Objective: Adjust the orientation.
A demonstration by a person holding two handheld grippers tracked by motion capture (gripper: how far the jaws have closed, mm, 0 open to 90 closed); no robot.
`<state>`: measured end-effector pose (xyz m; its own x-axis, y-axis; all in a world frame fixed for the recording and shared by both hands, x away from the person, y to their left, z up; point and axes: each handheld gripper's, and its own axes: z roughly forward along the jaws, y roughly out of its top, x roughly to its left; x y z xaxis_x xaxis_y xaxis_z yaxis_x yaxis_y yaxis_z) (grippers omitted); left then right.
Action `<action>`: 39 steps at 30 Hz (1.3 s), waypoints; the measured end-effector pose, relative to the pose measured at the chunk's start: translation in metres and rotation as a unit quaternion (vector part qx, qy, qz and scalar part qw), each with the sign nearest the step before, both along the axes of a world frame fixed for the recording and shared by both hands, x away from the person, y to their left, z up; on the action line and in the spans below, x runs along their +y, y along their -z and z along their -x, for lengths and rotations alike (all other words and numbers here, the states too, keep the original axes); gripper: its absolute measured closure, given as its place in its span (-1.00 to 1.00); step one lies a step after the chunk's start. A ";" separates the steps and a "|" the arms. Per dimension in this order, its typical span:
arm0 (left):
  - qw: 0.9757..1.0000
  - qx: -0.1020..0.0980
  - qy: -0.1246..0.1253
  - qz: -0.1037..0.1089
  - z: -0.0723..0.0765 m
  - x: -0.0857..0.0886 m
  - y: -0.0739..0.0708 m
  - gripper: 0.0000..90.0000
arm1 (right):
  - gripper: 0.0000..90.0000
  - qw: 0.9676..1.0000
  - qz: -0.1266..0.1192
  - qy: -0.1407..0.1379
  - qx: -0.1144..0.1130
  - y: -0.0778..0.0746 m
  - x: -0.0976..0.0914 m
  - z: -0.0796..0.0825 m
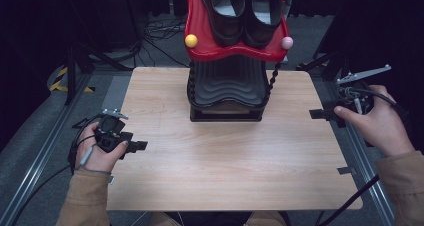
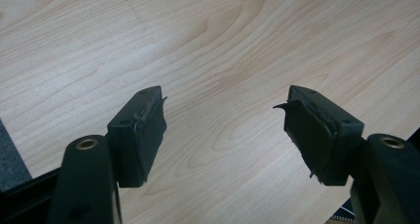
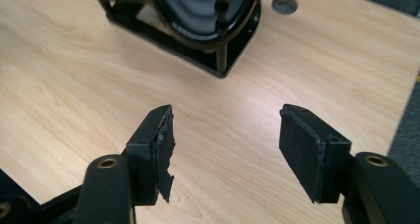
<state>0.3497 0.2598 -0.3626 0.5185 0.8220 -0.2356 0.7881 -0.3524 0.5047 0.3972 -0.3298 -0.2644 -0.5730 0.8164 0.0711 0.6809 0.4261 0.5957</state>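
Left tool (image 1: pixel 141 146) wide, empty, over bare bench (image 1: pixel 225 156). Right tool (image 3: pixel 225 144) wide, empty. Ahead, well apart: black rack (image 3: pixel 198 21), shoes (image 1: pixel 245 11) atop, long axes running away, heels nearest.

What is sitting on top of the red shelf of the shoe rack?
A pair of black shoes rests side by side on the red shelf, openings up. The frame's top edge cuts off their far ends. The black ribbed shelf below holds nothing where visible; its rear is covered by the red one.

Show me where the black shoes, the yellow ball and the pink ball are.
black shoes (image 1: pixel 227 11): high view, upper of the left shoe.
yellow ball (image 1: pixel 191 40): high view, centre of the ball.
pink ball (image 1: pixel 287 42): high view, centre of the ball.
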 end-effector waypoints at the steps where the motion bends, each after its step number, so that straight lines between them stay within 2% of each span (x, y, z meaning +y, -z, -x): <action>1: 1.000 0.002 -0.002 0.000 0.000 -0.001 0.001 -0.27 | -0.16 1.000 0.002 -0.008 0.002 0.007 0.000 0.000; 7: 1.000 0.002 0.003 -0.005 0.002 -0.004 0.004 -0.27 | -0.16 1.000 -0.005 -0.021 0.015 0.040 0.001 0.001; 13: 1.000 -0.001 0.002 -0.011 0.006 -0.006 0.007 -0.27 | -0.16 0.999 -0.008 -0.049 0.020 0.069 0.007 -0.003; 15: 1.000 0.002 0.000 -0.013 0.008 -0.007 0.008 -0.27 | -0.16 0.998 -0.010 -0.052 0.018 0.073 0.008 -0.003; 18: 1.000 0.001 0.002 -0.013 0.008 -0.007 0.010 -0.28 | -0.16 0.997 -0.013 -0.067 0.021 0.095 0.011 -0.006; 19: 1.000 0.004 0.000 -0.010 0.008 -0.008 0.011 -0.28 | -0.16 0.997 -0.013 -0.067 0.021 0.095 0.011 -0.006; 20: 1.000 0.004 0.002 -0.011 0.008 -0.008 0.012 -0.28 | -0.16 0.997 -0.018 -0.077 0.023 0.104 0.011 -0.008; 21: 1.000 0.004 0.001 -0.010 0.008 -0.009 0.013 -0.29 | -0.16 0.996 -0.034 -0.083 0.018 0.116 0.010 -0.010; 22: 1.000 0.004 0.002 -0.010 0.008 -0.009 0.013 -0.29 | -0.16 0.996 -0.034 -0.083 0.018 0.116 0.010 -0.010; 23: 1.000 0.003 0.002 -0.009 0.008 -0.011 0.016 -0.29 | -0.13 0.995 -0.036 -0.092 0.011 0.126 0.010 -0.011; 24: 1.000 0.003 0.002 -0.009 0.008 -0.011 0.016 -0.29 | -0.13 0.995 -0.036 -0.092 0.011 0.126 0.010 -0.011; 26: 1.000 0.004 0.002 -0.008 0.007 -0.011 0.018 -0.29 | -0.13 0.995 -0.034 -0.095 0.012 0.140 0.009 -0.014; 30: 1.000 0.008 -0.004 -0.008 0.007 -0.009 0.027 -0.31 | -0.14 0.995 -0.026 -0.096 0.019 0.151 0.007 -0.017; 33: 1.000 0.008 -0.008 -0.008 0.006 -0.007 0.033 -0.31 | -0.15 0.996 -0.028 -0.087 0.022 0.160 0.005 -0.019; 35: 1.000 0.016 -0.017 -0.002 0.005 -0.007 0.036 -0.33 | -0.15 0.996 -0.019 -0.089 0.022 0.169 0.005 -0.021; 36: 1.000 0.016 -0.017 -0.002 0.005 -0.007 0.036 -0.34 | -0.15 0.996 -0.019 -0.089 0.022 0.169 0.005 -0.021; 39: 1.000 0.018 -0.021 -0.002 0.004 -0.008 0.041 -0.35 | -0.15 0.996 0.000 -0.087 0.031 0.181 0.005 -0.022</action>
<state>0.3458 0.2516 -0.4033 0.4742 0.8441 -0.2501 0.8204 -0.3206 0.4735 0.4196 -0.3253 -0.4456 -0.6998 0.7058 0.1105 0.6325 0.5403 0.5550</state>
